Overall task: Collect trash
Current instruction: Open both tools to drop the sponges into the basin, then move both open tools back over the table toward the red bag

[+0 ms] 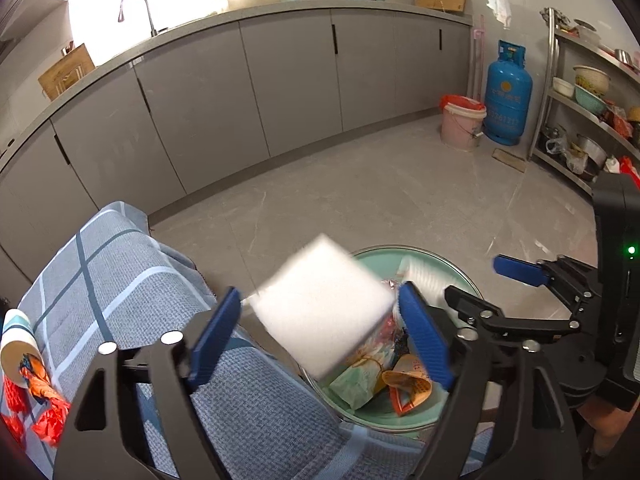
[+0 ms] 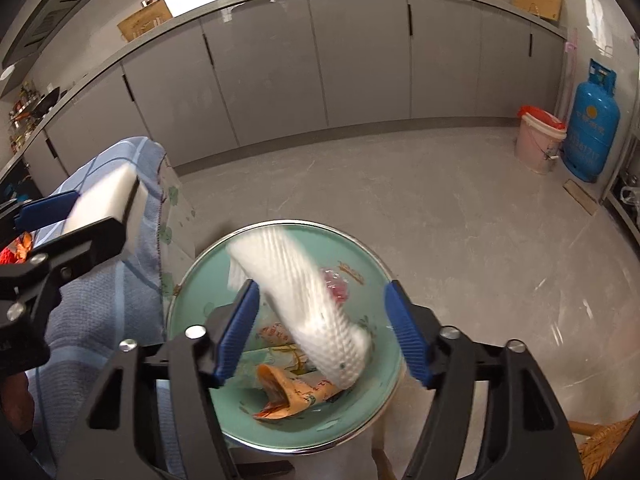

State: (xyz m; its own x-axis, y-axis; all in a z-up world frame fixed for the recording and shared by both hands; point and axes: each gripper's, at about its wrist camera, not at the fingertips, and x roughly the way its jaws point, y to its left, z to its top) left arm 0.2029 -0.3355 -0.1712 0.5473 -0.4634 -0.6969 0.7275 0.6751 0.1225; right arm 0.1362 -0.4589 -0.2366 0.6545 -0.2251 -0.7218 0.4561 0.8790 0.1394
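Note:
A green enamel basin [image 1: 452, 276] [image 2: 192, 288] holds wrappers [image 1: 408, 388] [image 2: 292, 396]. My left gripper [image 1: 320, 332] is open; a blurred white foam block [image 1: 324, 308] is between its blue pads, touching neither clearly, over the table edge and basin. It also shows in the right wrist view [image 2: 106, 196]. My right gripper [image 2: 320, 332] is open over the basin; a blurred white foam net sleeve [image 2: 312, 300] is in mid-air between its pads, its lower end in the basin. The right gripper shows in the left view [image 1: 480, 284].
A blue checked cloth [image 1: 120, 280] covers the table at left. A paper cup [image 1: 16, 340] and red-orange wrappers [image 1: 44, 412] lie on it. Grey cabinets, a pink bucket [image 1: 460, 124], a blue gas cylinder [image 1: 506, 96] and a metal shelf [image 1: 580, 120] stand beyond.

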